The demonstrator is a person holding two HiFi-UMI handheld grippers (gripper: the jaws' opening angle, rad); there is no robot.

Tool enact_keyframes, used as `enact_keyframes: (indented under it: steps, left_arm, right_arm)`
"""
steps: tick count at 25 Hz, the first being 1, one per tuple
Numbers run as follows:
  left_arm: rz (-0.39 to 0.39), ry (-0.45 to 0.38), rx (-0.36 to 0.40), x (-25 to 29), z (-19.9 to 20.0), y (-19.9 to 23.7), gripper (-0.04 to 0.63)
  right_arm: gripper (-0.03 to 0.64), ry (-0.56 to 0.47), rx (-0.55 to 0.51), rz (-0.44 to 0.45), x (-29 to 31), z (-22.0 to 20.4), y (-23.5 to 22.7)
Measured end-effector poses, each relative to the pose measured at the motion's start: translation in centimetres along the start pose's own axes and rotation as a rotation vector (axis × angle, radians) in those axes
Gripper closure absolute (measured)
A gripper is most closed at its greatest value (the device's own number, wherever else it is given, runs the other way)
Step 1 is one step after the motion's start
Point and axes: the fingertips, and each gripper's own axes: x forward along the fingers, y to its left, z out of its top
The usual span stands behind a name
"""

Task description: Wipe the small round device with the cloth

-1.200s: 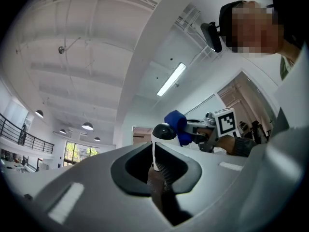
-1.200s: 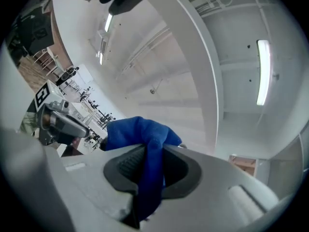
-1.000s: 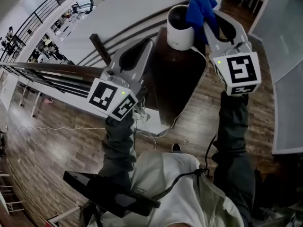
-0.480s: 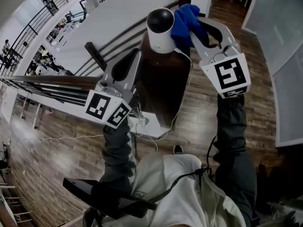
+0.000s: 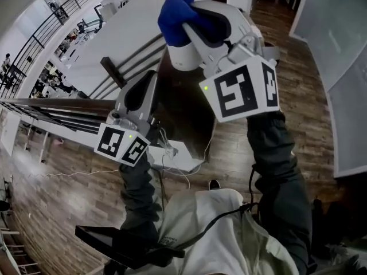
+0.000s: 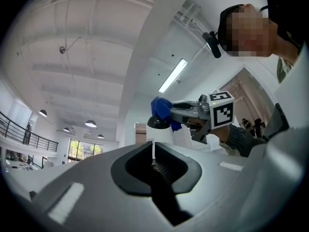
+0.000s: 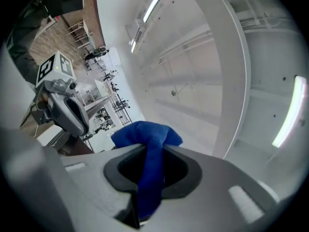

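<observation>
A small round white device (image 5: 182, 57) with a black domed top (image 6: 158, 122) stands on a dark brown table (image 5: 186, 116). My right gripper (image 5: 192, 22) is shut on a blue cloth (image 5: 176, 7), and the cloth lies over the device's top, hiding most of it in the head view. In the right gripper view the cloth (image 7: 147, 144) bunches out past the jaws. My left gripper (image 5: 150, 78) sits just left of the device, jaws shut, with nothing seen between them. From the left gripper view, the cloth (image 6: 161, 107) and right gripper (image 6: 186, 111) rest on the device.
A white cable (image 5: 172, 149) trails off the table's near end to a white block. A dark railing (image 5: 51, 90) runs along the left, with a drop to a lower floor beyond. A dark flat object (image 5: 117, 244) sits near my body.
My right gripper has carried the blue cloth left, from beside the device onto its black top. The left gripper has stayed shut beside the device.
</observation>
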Motion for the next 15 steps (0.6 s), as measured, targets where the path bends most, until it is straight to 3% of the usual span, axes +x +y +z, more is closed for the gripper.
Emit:
enact_keyframes:
  steps: [6,12,15]
  left_arm:
    - [0.035,-0.007,-0.011,-0.9,0.0,0.3,0.591]
    - [0.052,-0.004,-0.008,-1.2,0.0,0.7,0.591]
    - [0.05,-0.002,-0.007,-1.3,0.0,0.6,0.591]
  right_arm:
    - [0.543,-0.021,-0.003,0.013,-4.0,-0.1,3.2]
    - [0.543,0.004,-0.125,0.148,-5.2,-1.2,9.7]
    - [0.543,0.019,-0.212,0.148,-5.1,-0.8,9.8]
